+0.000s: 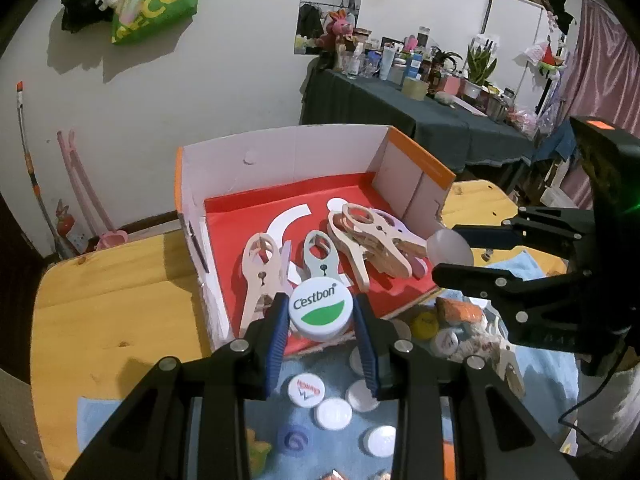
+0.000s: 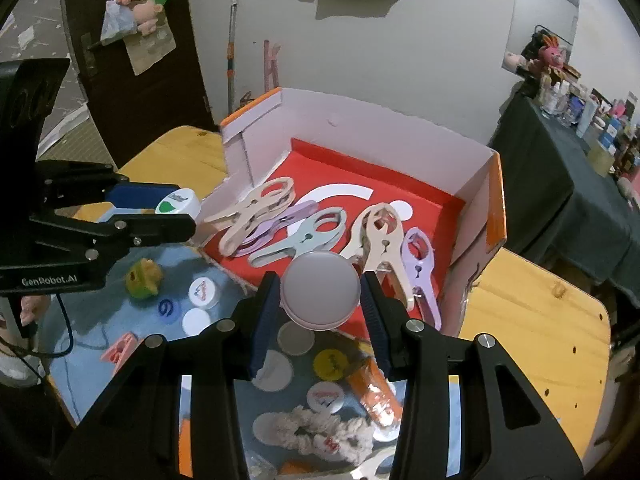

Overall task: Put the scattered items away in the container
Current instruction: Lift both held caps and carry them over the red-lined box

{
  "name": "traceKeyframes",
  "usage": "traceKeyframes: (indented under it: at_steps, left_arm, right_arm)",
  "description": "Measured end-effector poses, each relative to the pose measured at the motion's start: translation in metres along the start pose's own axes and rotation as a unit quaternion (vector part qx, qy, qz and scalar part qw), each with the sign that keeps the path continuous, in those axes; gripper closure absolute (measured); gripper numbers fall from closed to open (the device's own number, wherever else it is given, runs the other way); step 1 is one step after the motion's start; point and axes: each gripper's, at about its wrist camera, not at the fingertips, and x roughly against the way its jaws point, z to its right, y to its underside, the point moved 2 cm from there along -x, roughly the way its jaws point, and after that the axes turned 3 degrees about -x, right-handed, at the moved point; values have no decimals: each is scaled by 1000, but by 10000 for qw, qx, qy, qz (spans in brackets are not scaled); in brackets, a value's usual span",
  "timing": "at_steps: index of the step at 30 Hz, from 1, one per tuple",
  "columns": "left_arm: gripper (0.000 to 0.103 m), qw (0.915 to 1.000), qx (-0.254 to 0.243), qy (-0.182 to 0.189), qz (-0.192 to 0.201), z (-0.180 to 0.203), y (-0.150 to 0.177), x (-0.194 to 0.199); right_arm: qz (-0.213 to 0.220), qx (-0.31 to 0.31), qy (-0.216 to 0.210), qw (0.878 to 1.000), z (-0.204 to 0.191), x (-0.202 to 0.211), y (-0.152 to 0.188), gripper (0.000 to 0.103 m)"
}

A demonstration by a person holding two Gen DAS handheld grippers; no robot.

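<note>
I'm partway through. The container (image 2: 496,200), an open cardboard box with a red floor, already holds several big clothes pegs (image 2: 312,236) lying flat across it, and both hands are bringing in more. My left gripper (image 1: 322,312) is clenched on a white Cestbon cap (image 1: 322,310), which hangs over the box's near edge. My right gripper (image 2: 320,292) grips a pale round lid (image 2: 320,290) between its blue pads, also at the near edge, just in front of the pegs.

Plenty is left. On the blue cloth (image 2: 92,344) near me lie a scatter of white caps (image 2: 196,322), a yellow cap (image 2: 330,364), an orange packet (image 2: 374,392), a knotted rope piece (image 2: 316,428), a yellow-green lump (image 2: 143,278) and a small blue ring (image 2: 165,309) (I'd guess well under half is done).

The pegs crowd the near half of the floor, so I judge the bare red patch at the far side the better drop spot. The two grippers sit close together, and the box's side walls flank them.
</note>
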Motion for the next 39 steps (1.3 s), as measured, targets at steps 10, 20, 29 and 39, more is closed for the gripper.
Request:
traceKeyframes:
  at_steps: [10,20,29,39]
  left_arm:
    - [68,9999,16,-26,-126,2,-12,-34]
    - [68,9990,257,-298,-201,-13,-24,-60]
    - [68,9968,548,-521,-264,-32,-29,-73]
    - [68,9940,666,-782,-377,-46,-27,-83]
  right_arm:
    - [-165,-39,226,9996,12,-28,-15,64]
    - [-362,-238,414,9982,30,-60,-30,64]
    - [-510,-420,513,9965,42,-84,-37,64]
    - [-645,-536,537,9950,52,-99,-40,64]
